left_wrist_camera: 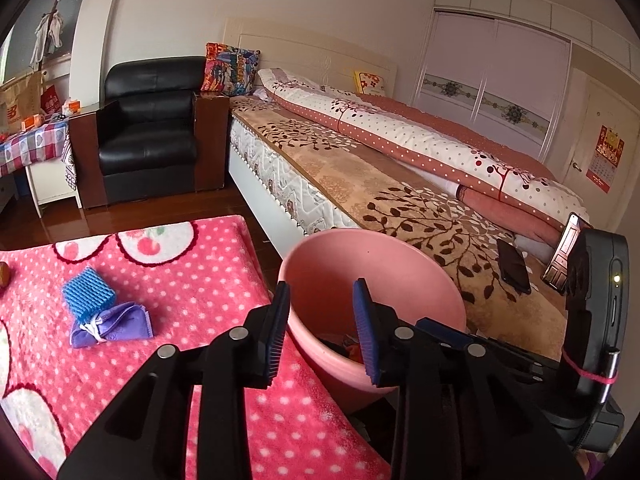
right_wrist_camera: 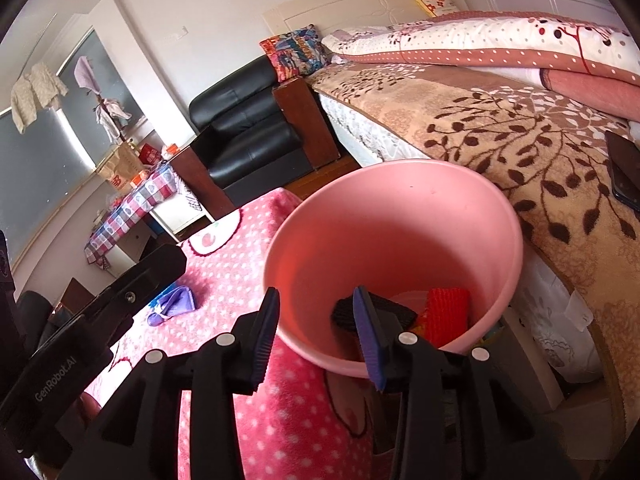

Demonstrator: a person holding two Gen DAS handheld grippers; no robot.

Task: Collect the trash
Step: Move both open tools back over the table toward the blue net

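Observation:
A pink bin [left_wrist_camera: 360, 256] [right_wrist_camera: 400, 220] stands on the pink dotted rug [left_wrist_camera: 200, 272] beside the bed. A red mesh piece [right_wrist_camera: 446, 312] and a black piece [right_wrist_camera: 400, 312] lie in its bottom. My left gripper [left_wrist_camera: 320, 292] is open, its fingers straddling the bin's near rim, nothing between them. My right gripper [right_wrist_camera: 316, 292] is open too, over the same rim, and holds nothing. On the rug to the left lie a blue foam mesh piece [left_wrist_camera: 88, 292] and a purple cloth pouch [left_wrist_camera: 116, 324] [right_wrist_camera: 176, 304].
The bed [left_wrist_camera: 400, 200] runs along the bin's right side, with a dark phone [left_wrist_camera: 514, 272] [right_wrist_camera: 626, 168] on its blanket. A black armchair [left_wrist_camera: 148, 132] and a small table with a checked cloth [left_wrist_camera: 32, 140] stand at the far wall. Wooden floor surrounds the rug.

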